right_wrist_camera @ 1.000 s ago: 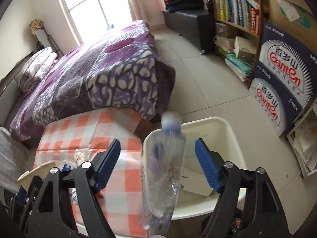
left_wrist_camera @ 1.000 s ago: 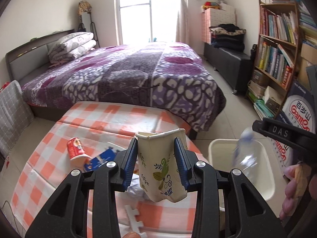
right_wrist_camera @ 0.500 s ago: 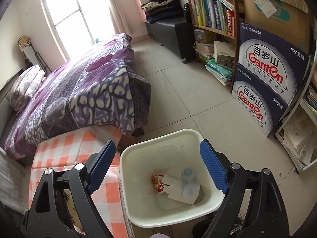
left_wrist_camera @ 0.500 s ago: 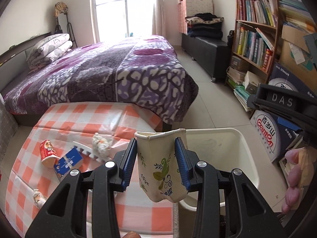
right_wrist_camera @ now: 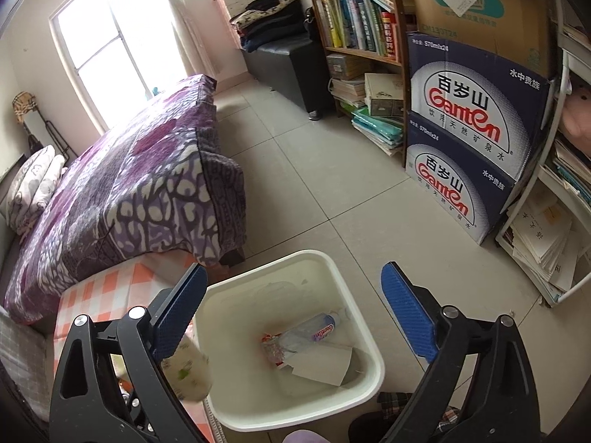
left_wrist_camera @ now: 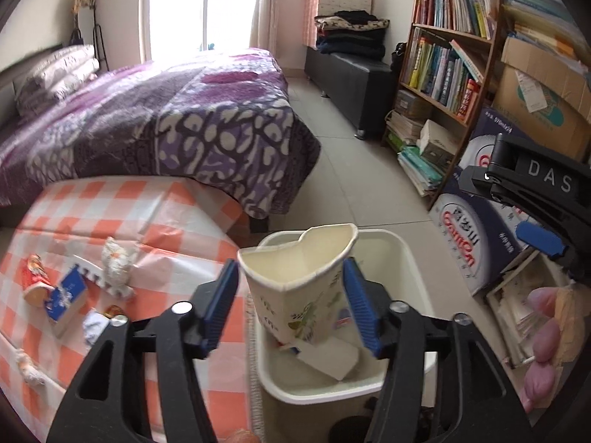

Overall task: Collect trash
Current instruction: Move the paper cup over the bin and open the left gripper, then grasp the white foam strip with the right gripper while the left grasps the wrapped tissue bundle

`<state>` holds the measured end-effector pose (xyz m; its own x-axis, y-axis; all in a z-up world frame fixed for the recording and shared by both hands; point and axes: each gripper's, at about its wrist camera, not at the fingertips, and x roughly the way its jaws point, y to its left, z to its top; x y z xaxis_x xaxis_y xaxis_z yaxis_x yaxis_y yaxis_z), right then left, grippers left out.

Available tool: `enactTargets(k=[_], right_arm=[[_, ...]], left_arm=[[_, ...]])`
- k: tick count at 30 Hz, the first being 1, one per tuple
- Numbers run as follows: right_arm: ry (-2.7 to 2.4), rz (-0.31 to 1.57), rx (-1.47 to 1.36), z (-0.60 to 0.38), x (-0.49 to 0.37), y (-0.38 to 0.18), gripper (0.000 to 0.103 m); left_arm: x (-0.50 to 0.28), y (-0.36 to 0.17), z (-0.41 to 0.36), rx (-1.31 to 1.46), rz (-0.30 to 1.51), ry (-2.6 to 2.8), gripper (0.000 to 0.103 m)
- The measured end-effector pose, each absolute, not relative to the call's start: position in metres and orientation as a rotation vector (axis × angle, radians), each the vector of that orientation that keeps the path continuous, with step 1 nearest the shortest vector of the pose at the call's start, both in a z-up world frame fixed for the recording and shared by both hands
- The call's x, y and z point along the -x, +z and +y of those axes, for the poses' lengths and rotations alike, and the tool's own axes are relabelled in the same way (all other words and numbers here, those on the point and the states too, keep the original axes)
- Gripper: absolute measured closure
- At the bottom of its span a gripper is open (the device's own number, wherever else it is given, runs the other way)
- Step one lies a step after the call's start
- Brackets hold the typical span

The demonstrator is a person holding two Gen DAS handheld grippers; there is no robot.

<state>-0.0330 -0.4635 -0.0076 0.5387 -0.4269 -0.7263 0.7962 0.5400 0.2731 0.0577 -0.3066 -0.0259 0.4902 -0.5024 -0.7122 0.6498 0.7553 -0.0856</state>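
While opening round a loose paper cup [left_wrist_camera: 299,288], left tool [left_wrist_camera: 291,306]; right tool [right_wrist_camera: 291,317] wide, empty; "Ganten" cartons [right_wrist_camera: 469,110].

A bed [left_wrist_camera: 155,122] with a purple patterned cover stood under a bright window [right_wrist_camera: 110,33], pillows [right_wrist_camera: 33,188] stacked at its head. Along the far wall sat a dark bench [left_wrist_camera: 354,85] with folded clothes [left_wrist_camera: 349,33] piled on it. A wooden bookshelf [left_wrist_camera: 447,62] full of books stood to the right, more books and papers stacked on the floor below it. Two blue water cartons [right_wrist_camera: 476,129] were stacked beside the shelf, a brown cardboard box [right_wrist_camera: 476,3] on top. The floor [right_wrist_camera: 314,184] was pale tile.
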Motion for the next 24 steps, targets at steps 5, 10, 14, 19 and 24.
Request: enactTargets(k=[5,10,14,19,24], right_arm=[[-0.811,0.646,-0.675,-0.471,0.039,-0.011,0.009],[-0.802,0.651,-0.671,-0.466,0.034,-0.012,0.008],[-0.782,0.67,-0.641,-0.455,0.024,-0.013,0.007],[-0.773,0.691,-0.567,-0.436,0.011,-0.014,0.007],[-0.752,0.721,-0.499,-0.416,-0.005,-0.016,0.007]], left_arm=[[-0.052,-0.032,-0.311,-0.192,0.814,-0.724,0.028],[-0.053,-0.029,-0.302,-0.182,0.818,-0.683,0.024],[-0.061,-0.027,-0.285,-0.179,0.816,-0.622,0.024],[-0.069,-0.026,-0.261,-0.192,0.806,-0.536,0.021],[-0.078,-0.028,-0.237,-0.232,0.788,-0.437,0.016]])
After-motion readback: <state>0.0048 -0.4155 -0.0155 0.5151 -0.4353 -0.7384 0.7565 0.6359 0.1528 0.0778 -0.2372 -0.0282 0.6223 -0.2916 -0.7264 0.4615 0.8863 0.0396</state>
